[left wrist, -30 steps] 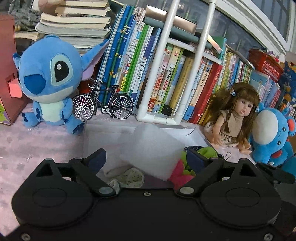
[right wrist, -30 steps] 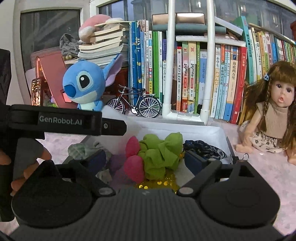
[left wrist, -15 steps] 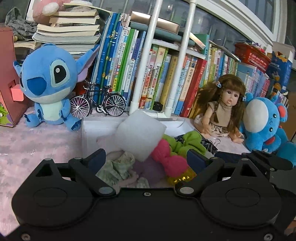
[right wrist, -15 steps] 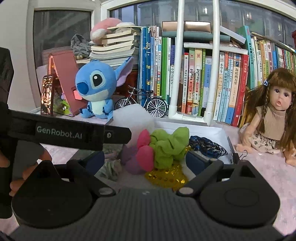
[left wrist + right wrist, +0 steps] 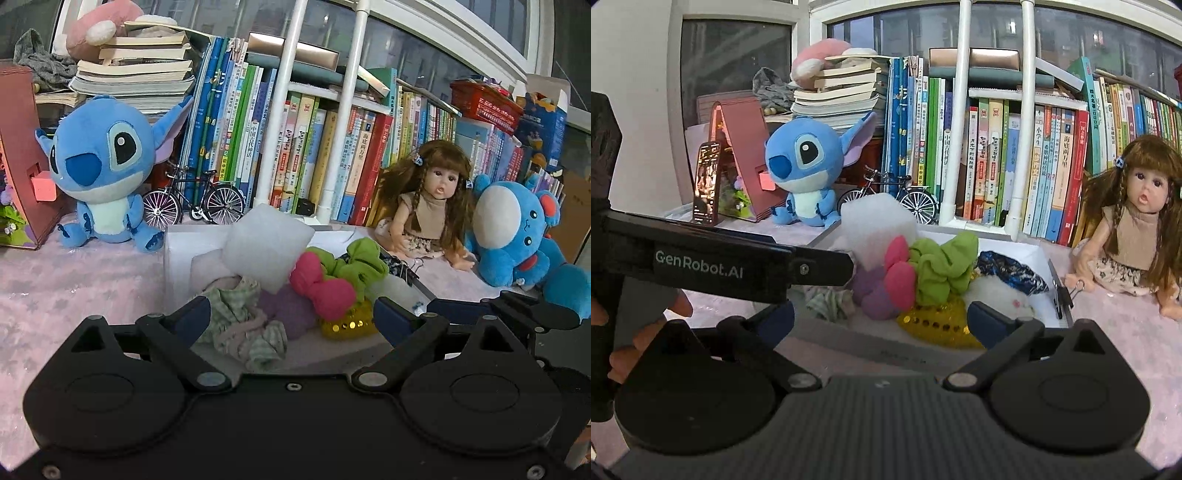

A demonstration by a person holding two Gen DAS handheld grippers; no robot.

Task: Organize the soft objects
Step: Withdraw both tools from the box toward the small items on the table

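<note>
A clear box (image 5: 173, 258) (image 5: 1039, 254) on the pink cloth holds soft things: a white foam block (image 5: 266, 247) (image 5: 879, 225), a pink bow (image 5: 321, 288) (image 5: 899, 275), a green scrunchie (image 5: 354, 264) (image 5: 942, 266), a checked cloth (image 5: 243, 321) (image 5: 827, 301), a purple piece (image 5: 291, 310), a gold sequin piece (image 5: 347, 325) (image 5: 934, 325) and a dark blue scrunchie (image 5: 1008, 271). My left gripper (image 5: 291, 317) is open and empty in front of the box. My right gripper (image 5: 881, 321) is open and empty in front of it too.
A blue Stitch plush (image 5: 103, 173) (image 5: 809, 173) and a model bicycle (image 5: 192, 199) stand behind the box by a row of books (image 5: 295, 147). A doll (image 5: 428, 206) (image 5: 1134, 229) and a blue plush (image 5: 517, 229) sit to the right. A binder clip (image 5: 1060, 295) is on the box rim.
Both grippers have drawn back and up from the box, so more of its contents shows. The white foam block now rests in the box, free of the left gripper.
</note>
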